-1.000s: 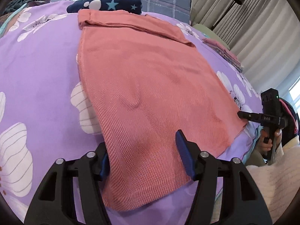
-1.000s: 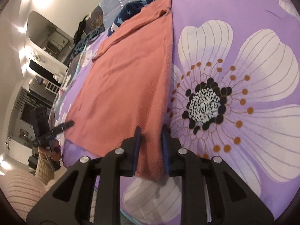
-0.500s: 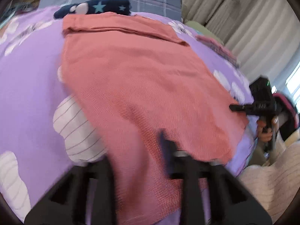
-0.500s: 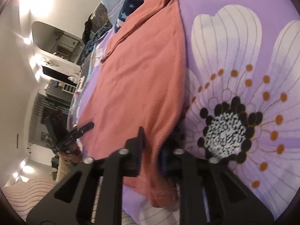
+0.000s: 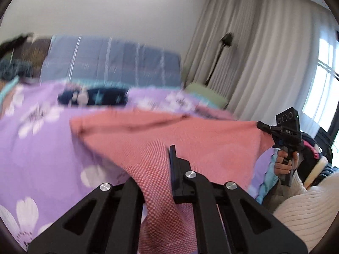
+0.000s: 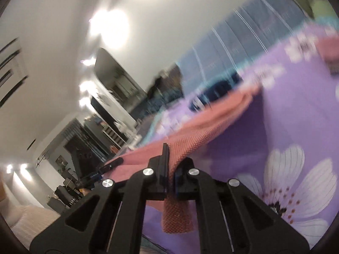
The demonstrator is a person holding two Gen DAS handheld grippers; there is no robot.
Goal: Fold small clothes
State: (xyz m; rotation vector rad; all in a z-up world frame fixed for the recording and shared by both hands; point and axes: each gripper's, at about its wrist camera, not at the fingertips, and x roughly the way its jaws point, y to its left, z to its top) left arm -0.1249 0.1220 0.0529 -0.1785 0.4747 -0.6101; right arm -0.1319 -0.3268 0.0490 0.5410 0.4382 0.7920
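A salmon-pink knit cloth (image 5: 211, 139) hangs lifted by its near edge over the purple flowered bedsheet (image 5: 42, 144), while its far end still rests on the bed. My left gripper (image 5: 167, 158) is shut on the near left corner, and fabric drapes over its left finger. At the right of this view, my right gripper (image 5: 260, 125) pinches the other near corner, held by a hand. In the right wrist view, the right gripper (image 6: 171, 165) is shut on the cloth (image 6: 201, 131), a flap hanging below it. The left gripper (image 6: 119, 161) shows at the cloth's far corner.
A navy star-patterned garment (image 5: 93, 98) lies past the cloth, in front of a blue plaid pillow (image 5: 110, 61). A green cushion (image 5: 203, 93), a floor lamp (image 5: 225, 40) and curtains stand to the right. A cream knitted sleeve (image 5: 307, 207) fills the lower right corner.
Both grippers closed on the cloth's near corners and rose, lifting its near edge off the bed. Both views tilted up, so wall and curtains now show.
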